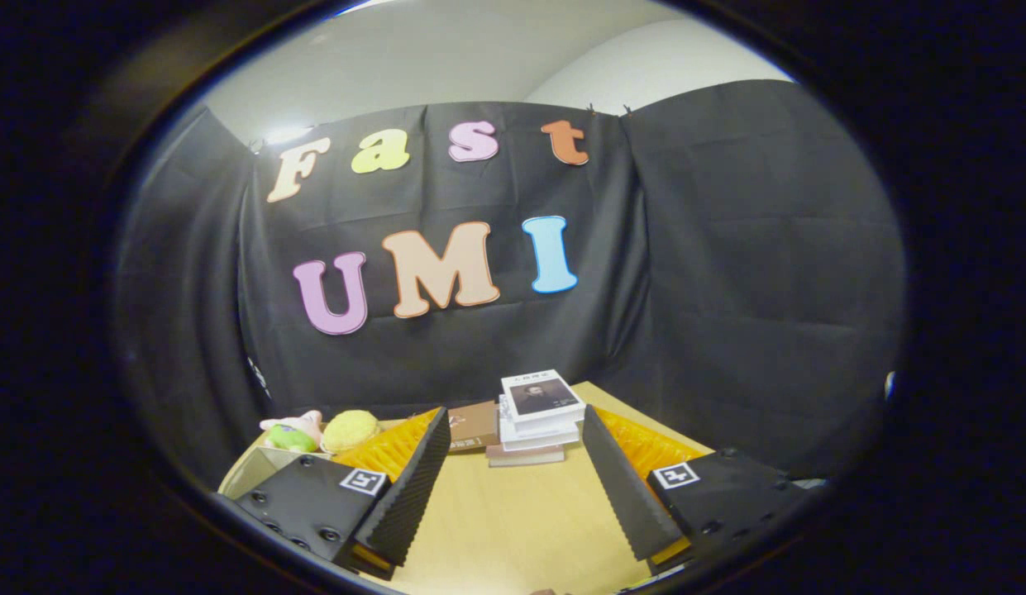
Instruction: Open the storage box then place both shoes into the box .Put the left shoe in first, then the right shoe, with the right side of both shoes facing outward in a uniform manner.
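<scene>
The gripper (513,487) is wide open and holds nothing. Just ahead of it sits a stack of books (539,417) on the table (513,529). I cannot see the box or shoes, so it could bump the books while looking.

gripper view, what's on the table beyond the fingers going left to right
pink and green plush toy → yellow plush toy → brown book → stack of books. The gripper is open, its fingers apart over bare table.

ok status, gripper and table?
Gripper open, fingers apart over bare table. Stack of books just beyond fingers. Plush toys off to the side. No contact with anything.
</scene>
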`<state>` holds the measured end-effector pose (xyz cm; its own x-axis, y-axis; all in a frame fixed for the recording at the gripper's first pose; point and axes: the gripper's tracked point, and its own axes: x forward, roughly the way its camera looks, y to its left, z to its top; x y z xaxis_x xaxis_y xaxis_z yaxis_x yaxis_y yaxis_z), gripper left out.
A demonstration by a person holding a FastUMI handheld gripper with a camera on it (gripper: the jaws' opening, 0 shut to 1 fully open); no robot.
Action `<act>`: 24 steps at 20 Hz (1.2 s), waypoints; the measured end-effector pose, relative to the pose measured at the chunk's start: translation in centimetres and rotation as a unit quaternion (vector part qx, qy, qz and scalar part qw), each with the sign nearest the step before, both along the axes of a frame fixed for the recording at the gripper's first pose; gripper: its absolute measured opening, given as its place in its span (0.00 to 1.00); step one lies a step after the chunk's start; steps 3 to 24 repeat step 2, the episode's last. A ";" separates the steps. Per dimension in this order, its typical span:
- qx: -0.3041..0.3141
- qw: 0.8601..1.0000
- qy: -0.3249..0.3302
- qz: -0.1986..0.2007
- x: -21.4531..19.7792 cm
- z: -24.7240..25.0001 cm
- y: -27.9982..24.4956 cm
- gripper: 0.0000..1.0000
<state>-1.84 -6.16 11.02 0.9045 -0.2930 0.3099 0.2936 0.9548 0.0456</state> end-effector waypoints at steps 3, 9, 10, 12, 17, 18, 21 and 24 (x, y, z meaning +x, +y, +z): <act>-0.001 1.000 -0.007 -0.003 -0.8 0.7 -0.5 1.00; -0.001 1.000 -0.007 -0.003 -0.8 0.7 -0.5 1.00; -0.001 1.000 -0.007 -0.003 -0.8 0.7 -0.5 1.00; -0.001 1.000 -0.007 -0.003 -0.8 0.7 -0.5 1.00; -0.001 1.000 -0.007 -0.003 -0.8 0.7 -0.5 1.00; -0.001 1.000 -0.007 -0.003 -0.8 0.7 -0.5 1.00; -0.001 1.000 -0.007 -0.003 -0.8 0.7 -0.5 1.00; -0.001 1.000 -0.007 -0.003 -0.8 0.7 -0.5 1.00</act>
